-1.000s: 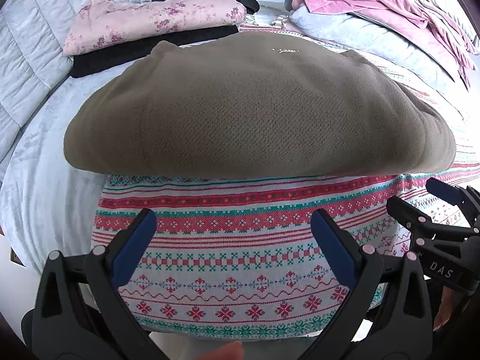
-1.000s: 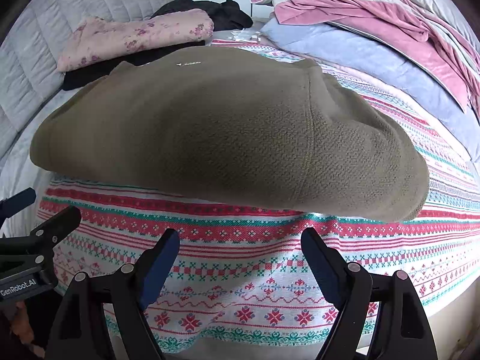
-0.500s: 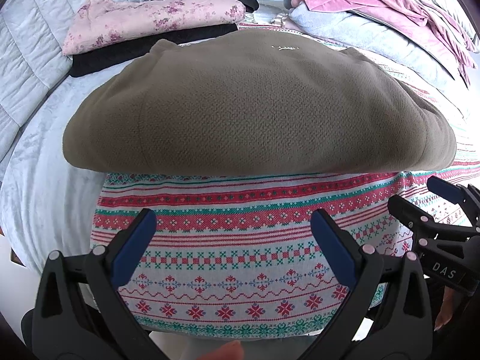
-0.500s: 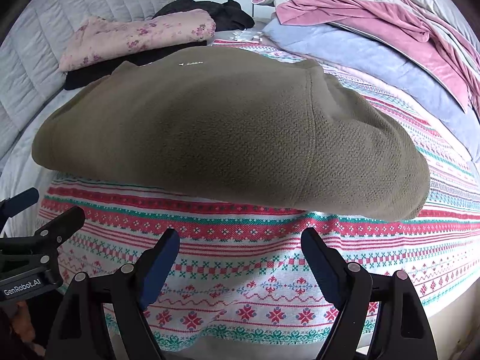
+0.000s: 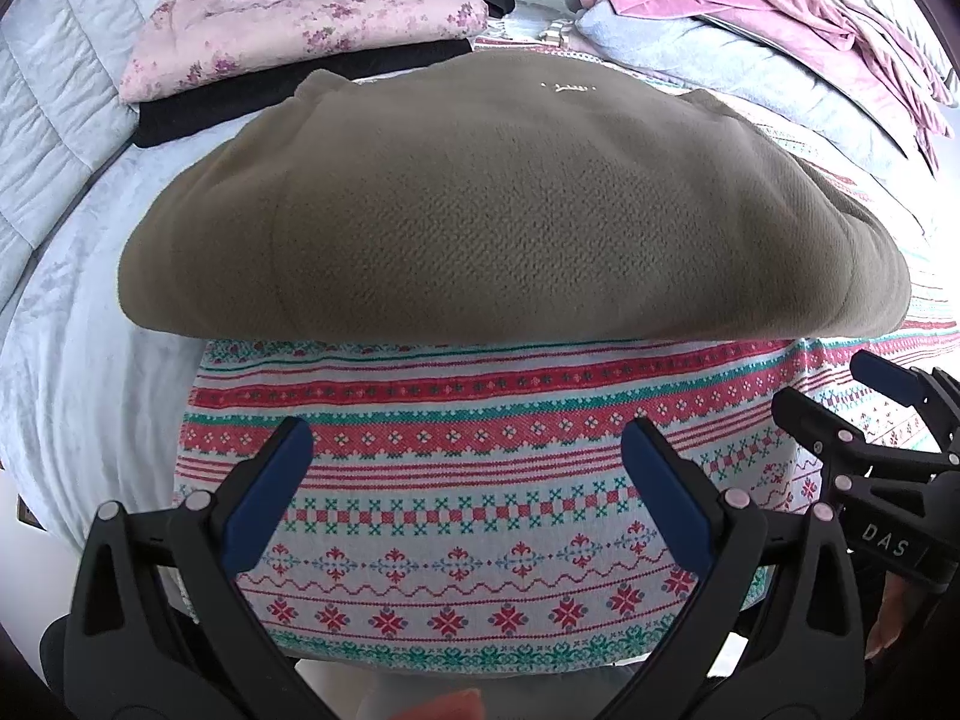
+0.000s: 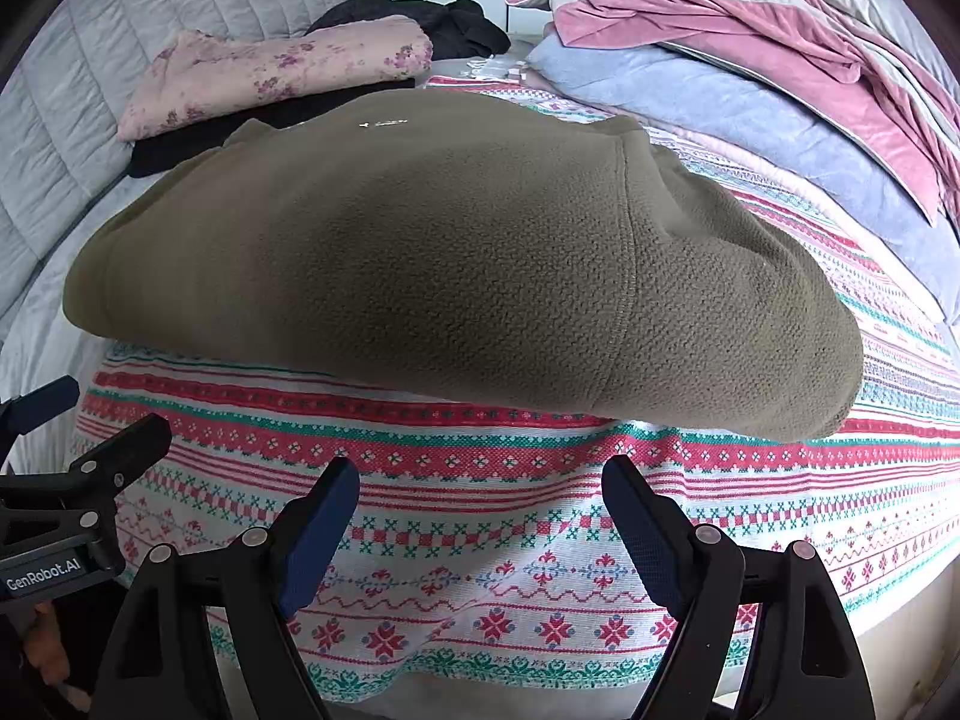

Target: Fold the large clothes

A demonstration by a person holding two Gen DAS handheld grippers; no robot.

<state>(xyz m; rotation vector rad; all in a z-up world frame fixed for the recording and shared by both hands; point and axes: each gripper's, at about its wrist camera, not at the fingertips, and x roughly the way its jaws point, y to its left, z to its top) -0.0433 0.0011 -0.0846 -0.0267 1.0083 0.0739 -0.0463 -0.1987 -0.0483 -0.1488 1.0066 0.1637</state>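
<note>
A large olive-brown fleece garment (image 5: 510,204) (image 6: 432,264) lies folded and flat on a red, green and white patterned blanket (image 5: 480,480) (image 6: 510,516) on the bed. My left gripper (image 5: 462,450) hovers open over the blanket, just short of the fleece's near edge, with nothing between its blue pads. My right gripper (image 6: 480,486) is likewise open and empty above the blanket near the fleece's near edge. Each gripper shows at the side of the other's view: the right gripper (image 5: 870,414) and the left gripper (image 6: 90,420).
At the back left lies a folded pink floral cloth (image 5: 300,30) (image 6: 276,72) on black garments (image 5: 288,96). Piled pink and pale blue bedding (image 5: 750,30) (image 6: 750,72) fills the back right. A quilted grey headboard (image 5: 54,78) stands at the left.
</note>
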